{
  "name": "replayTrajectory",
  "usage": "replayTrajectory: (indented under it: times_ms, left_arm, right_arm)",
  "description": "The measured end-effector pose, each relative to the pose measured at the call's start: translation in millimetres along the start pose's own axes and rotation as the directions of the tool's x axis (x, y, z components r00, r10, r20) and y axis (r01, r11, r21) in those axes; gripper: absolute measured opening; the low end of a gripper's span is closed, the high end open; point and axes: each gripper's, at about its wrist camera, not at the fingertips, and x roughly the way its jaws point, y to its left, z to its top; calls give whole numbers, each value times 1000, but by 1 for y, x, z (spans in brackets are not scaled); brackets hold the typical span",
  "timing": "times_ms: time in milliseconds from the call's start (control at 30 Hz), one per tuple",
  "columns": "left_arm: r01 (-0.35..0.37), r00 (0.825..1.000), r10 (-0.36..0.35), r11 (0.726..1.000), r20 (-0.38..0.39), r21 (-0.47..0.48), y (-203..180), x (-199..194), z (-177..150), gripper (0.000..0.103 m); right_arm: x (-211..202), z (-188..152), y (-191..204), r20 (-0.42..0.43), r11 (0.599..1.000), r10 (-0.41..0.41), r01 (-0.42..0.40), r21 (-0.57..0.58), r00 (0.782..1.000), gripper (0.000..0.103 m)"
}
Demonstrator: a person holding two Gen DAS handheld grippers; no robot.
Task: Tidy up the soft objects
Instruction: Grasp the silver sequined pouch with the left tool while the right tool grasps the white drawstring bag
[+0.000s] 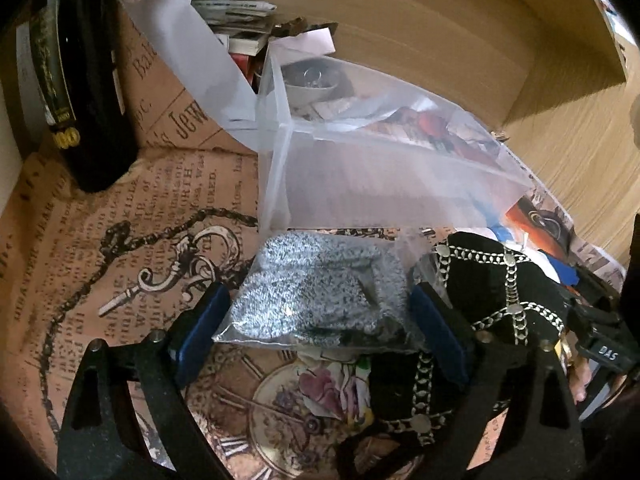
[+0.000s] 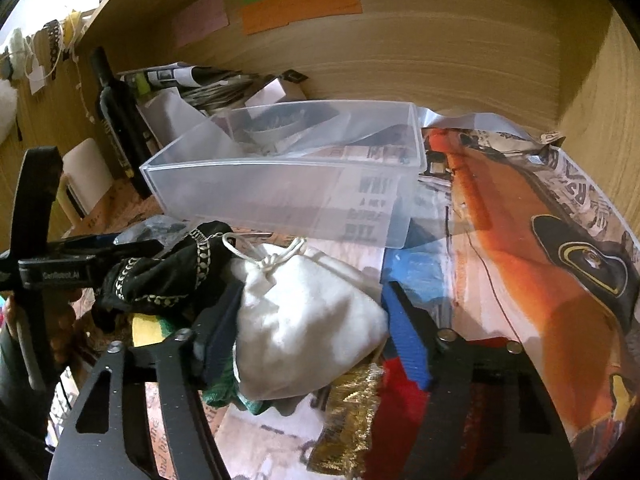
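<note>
In the left wrist view my left gripper (image 1: 320, 320) is shut on a clear bag of grey knit fabric (image 1: 316, 296), held just in front of a translucent plastic bin (image 1: 360, 176). A black cloth with silver chain trim (image 1: 500, 288) lies right of it. In the right wrist view my right gripper (image 2: 312, 320) is shut on a white drawstring pouch (image 2: 304, 320), below the same bin (image 2: 280, 176). The black chain-trim cloth (image 2: 160, 276) lies to its left, with the left gripper's body beside it. A red cloth with gold fringe (image 2: 360, 412) lies under the pouch.
A dark bottle (image 1: 88, 80) stands at the left on newspaper-print paper (image 1: 100, 260). Stacked papers and a bowl (image 2: 272, 128) sit behind the bin. Wooden walls (image 2: 440, 48) close the back and right. An orange printed sheet (image 2: 520, 240) covers the right side.
</note>
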Motion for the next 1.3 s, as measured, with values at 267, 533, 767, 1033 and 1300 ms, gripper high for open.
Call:
replayTrajectory:
  times_ms: [267,533,767,1033,1300]
  left_arm:
    - [17,1000,-17,1000,12,-6,5,-5,-3,56]
    - [-42,995,39,998,95,36,-2,-29,-8,45]
    - [-25,980,14,998,198,55,-12,-69,-4,45]
    - [-24,944,-10,995,330,97,-34,-100,25,45]
    - [-44,937,1,992,349,115,-48,-88,60,45]
  right_arm:
    - [-1,-2,-4,13,1000,19,-20,13,1000,32]
    - [-16,2,-10,71,1000,-17,15,28,997,27]
    - [-41,14,-15,155,998,-52,46,43,987,27]
    - [-64,41,-13,265,998,-56,49,31,963,27]
    - [-63,71,-8,329,998,-48,55,-11,943,27]
